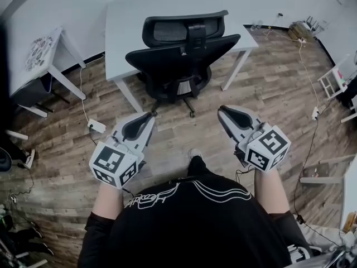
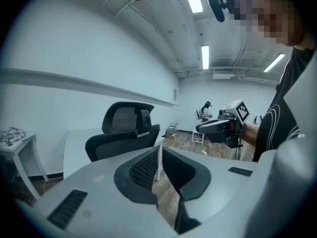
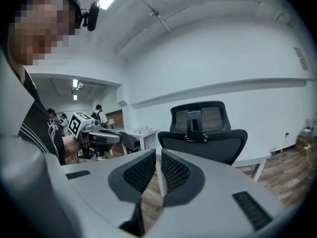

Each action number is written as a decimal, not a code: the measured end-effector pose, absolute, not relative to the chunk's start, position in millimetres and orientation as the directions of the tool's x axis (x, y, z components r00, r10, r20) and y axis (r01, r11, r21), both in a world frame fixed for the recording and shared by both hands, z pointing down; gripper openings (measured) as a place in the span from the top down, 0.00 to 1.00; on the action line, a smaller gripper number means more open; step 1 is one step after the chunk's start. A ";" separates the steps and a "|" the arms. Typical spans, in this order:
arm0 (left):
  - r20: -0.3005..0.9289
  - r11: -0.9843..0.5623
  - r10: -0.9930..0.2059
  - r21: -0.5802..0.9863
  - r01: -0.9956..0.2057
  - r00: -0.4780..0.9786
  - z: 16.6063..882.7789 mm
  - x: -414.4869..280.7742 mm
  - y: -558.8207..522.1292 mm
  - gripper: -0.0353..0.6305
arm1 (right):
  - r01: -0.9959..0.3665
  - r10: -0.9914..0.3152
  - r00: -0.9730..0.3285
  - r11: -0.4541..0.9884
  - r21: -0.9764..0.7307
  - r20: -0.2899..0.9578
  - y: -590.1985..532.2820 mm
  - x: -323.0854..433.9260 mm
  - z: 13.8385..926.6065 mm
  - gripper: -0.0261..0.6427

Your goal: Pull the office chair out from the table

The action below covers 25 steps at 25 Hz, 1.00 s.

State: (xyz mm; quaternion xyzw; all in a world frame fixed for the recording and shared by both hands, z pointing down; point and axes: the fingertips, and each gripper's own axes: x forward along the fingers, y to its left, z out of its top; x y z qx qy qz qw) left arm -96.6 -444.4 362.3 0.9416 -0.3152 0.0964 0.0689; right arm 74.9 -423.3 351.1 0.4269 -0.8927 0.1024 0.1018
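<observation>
The black office chair (image 1: 181, 54) is tucked under the white table (image 1: 128, 15), its mesh headrest and backrest facing me. My left gripper (image 1: 149, 115) and right gripper (image 1: 222, 110) hover over the wooden floor a short way in front of the chair, one to each side, and neither touches it. Both are shut with nothing between the jaws. In the left gripper view the chair (image 2: 124, 133) stands beyond the closed jaws (image 2: 159, 150), with the right gripper (image 2: 220, 125) off to the side. In the right gripper view the chair (image 3: 205, 133) stands ahead of the closed jaws (image 3: 158, 157).
A small white side table (image 1: 50, 54) stands at the left, with a power strip (image 1: 96, 126) and cable on the floor near it. A white rack (image 1: 332, 82) and more cables lie at the right. People stand far back in the room (image 2: 204, 110).
</observation>
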 end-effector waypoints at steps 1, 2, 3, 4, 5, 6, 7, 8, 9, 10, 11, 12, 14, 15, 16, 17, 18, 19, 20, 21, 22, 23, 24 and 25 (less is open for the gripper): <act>0.235 -0.776 -0.599 0.065 -0.628 0.765 362.7 -92.7 -460.0 0.93 | -0.784 -0.743 -0.613 0.615 -0.089 0.270 -439.6 86.4 351.2 0.90; 0.243 -0.762 -0.615 0.063 -0.645 0.750 362.8 -88.0 -475.7 0.93 | -0.783 -0.742 -0.614 0.617 -0.084 0.269 -456.2 97.8 351.0 0.90; 0.249 -0.751 -0.626 0.063 -0.657 0.739 362.9 -82.5 -491.3 0.93 | -0.780 -0.741 -0.616 0.620 -0.082 0.266 -472.8 108.9 350.9 0.90; 0.255 -0.743 -0.634 0.063 -0.667 0.730 363.1 -76.5 -506.6 0.91 | -0.778 -0.740 -0.619 0.623 -0.081 0.264 -489.0 119.3 351.0 0.90; 0.261 -0.737 -0.639 0.062 -0.673 0.723 363.4 -70.1 -521.4 0.89 | -0.776 -0.738 -0.621 0.625 -0.080 0.263 -504.3 129.1 351.3 0.90; 0.268 -0.732 -0.644 0.058 -0.679 0.717 363.8 -63.5 -535.3 0.86 | -0.775 -0.737 -0.623 0.628 -0.074 0.262 -518.4 138.4 351.2 0.90; 0.275 -0.728 -0.648 0.049 -0.683 0.710 364.3 -57.2 -548.1 0.83 | -0.773 -0.737 -0.623 0.631 -0.064 0.263 -531.4 147.4 350.5 0.90; 0.283 -0.726 -0.652 0.033 -0.687 0.703 365.0 -51.7 -559.5 0.81 | -0.772 -0.737 -0.622 0.634 -0.049 0.264 -543.5 156.0 349.2 0.89; 0.295 -0.724 -0.657 0.011 -0.690 0.694 366.4 -48.1 -569.6 0.79 | -0.769 -0.736 -0.622 0.639 -0.030 0.268 -554.9 163.5 347.9 0.88; 0.312 -0.720 -0.662 -0.011 -0.694 0.681 368.7 -47.0 -578.6 0.76 | -0.763 -0.732 -0.624 0.646 -0.010 0.274 -565.3 169.5 347.1 0.86; 0.331 -0.713 -0.668 -0.029 -0.700 0.666 371.8 -47.6 -586.7 0.73 | -0.754 -0.725 -0.627 0.657 0.011 0.285 -574.7 174.5 347.2 0.82; 0.349 -0.706 -0.674 -0.044 -0.707 0.651 374.9 -49.0 -594.6 0.70 | -0.744 -0.717 -0.629 0.667 0.033 0.301 -583.6 179.5 348.2 0.78; 0.378 -0.693 -0.687 -0.084 -0.716 0.620 379.5 -52.2 -611.2 0.63 | -0.726 -0.704 -0.623 0.683 0.083 0.341 -602.3 190.0 351.8 0.72; 0.393 -0.686 -0.696 -0.116 -0.719 0.601 381.4 -53.9 -619.6 0.60 | -0.716 -0.699 -0.616 0.689 0.111 0.363 -612.3 195.1 354.0 0.69; 0.408 -0.679 -0.705 -0.154 -0.718 0.580 383.5 -55.8 -627.8 0.58 | -0.704 -0.695 -0.608 0.696 0.144 0.385 -622.5 199.8 356.0 0.66; 0.423 -0.674 -0.713 -0.194 -0.713 0.559 385.6 -57.8 -635.6 0.56 | -0.690 -0.692 -0.598 0.701 0.181 0.405 -632.9 204.1 357.8 0.63; 0.437 -0.670 -0.720 -0.233 -0.705 0.540 387.5 -60.4 -643.0 0.56 | -0.675 -0.693 -0.585 0.704 0.220 0.422 -643.1 208.2 359.5 0.61; 0.448 -0.666 -0.725 -0.267 -0.696 0.522 389.0 -63.6 -650.2 0.55 | -0.662 -0.696 -0.570 0.703 0.259 0.437 -653.3 212.2 361.2 0.60; 0.459 -0.664 -0.729 -0.294 -0.688 0.507 390.7 -67.4 -657.0 0.54 | -0.651 -0.702 -0.554 0.700 0.293 0.448 -663.3 216.2 362.9 0.59; 0.471 -0.662 -0.731 -0.316 -0.679 0.493 392.8 -71.4 -663.5 0.54 | -0.642 -0.707 -0.540 0.697 0.319 0.456 -673.2 220.3 364.6 0.59; 0.483 -0.661 -0.732 -0.335 -0.671 0.480 395.5 -75.4 -669.5 0.54 | -0.634 -0.709 -0.530 0.695 0.338 0.464 -682.6 224.1 366.5 0.59; 0.495 -0.661 -0.733 -0.352 -0.663 0.468 398.6 -79.1 -675.0 0.54 | -0.622 -0.708 -0.523 0.698 0.355 0.475 -690.9 227.5 369.0 0.59; 0.506 -0.662 -0.731 -0.367 -0.653 0.457 402.0 -82.2 -679.9 0.54 | -0.605 -0.703 -0.515 0.703 0.373 0.490 -698.0 230.6 372.8 0.58; 0.518 -0.667 -0.727 -0.382 -0.639 0.450 405.0 -84.7 -684.1 0.54 | -0.582 -0.697 -0.504 0.711 0.396 0.511 -704.0 233.4 378.0 0.58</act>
